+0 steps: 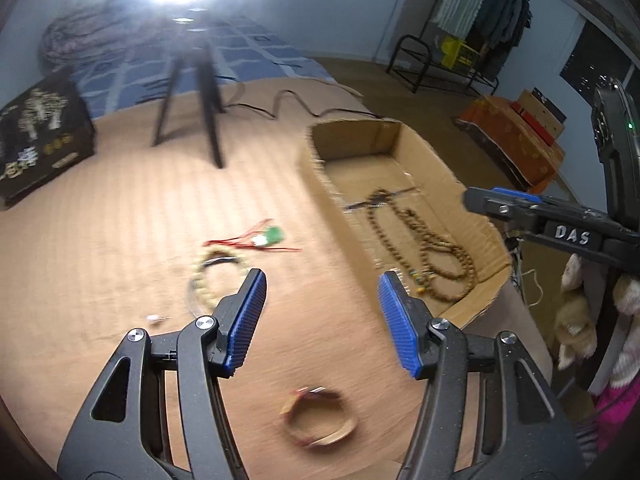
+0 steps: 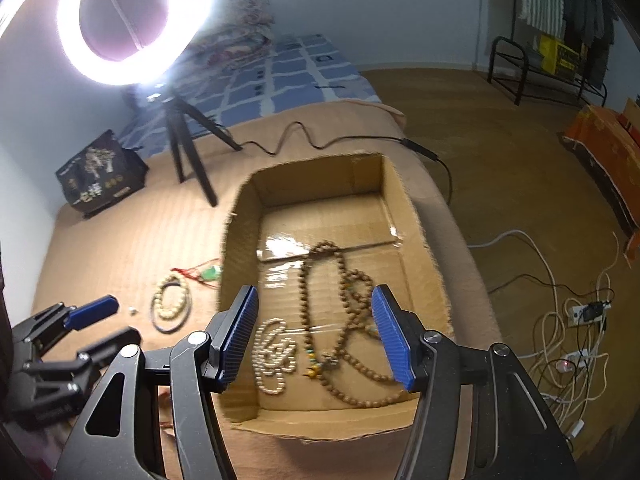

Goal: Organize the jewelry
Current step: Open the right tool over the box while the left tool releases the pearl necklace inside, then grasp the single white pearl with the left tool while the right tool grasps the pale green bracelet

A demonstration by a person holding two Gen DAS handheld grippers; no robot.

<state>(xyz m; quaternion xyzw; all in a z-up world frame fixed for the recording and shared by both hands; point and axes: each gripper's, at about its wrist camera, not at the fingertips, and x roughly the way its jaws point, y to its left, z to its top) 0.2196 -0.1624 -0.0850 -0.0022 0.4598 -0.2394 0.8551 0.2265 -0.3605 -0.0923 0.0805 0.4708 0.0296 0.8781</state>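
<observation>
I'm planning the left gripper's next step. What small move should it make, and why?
Probably lower the open left gripper onto the tan ring-shaped bracelet just beneath its fingers. That bracelet lies on the brown bedcover, outside the cardboard box already holding the brown bead necklace.

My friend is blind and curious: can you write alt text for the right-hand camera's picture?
An open two-finger gripper with blue pads hovers above a cardboard box holding a long brown bead necklace and a pale bead strand. On the tan bedcover left of it lie a cream bracelet and a green pendant.
</observation>
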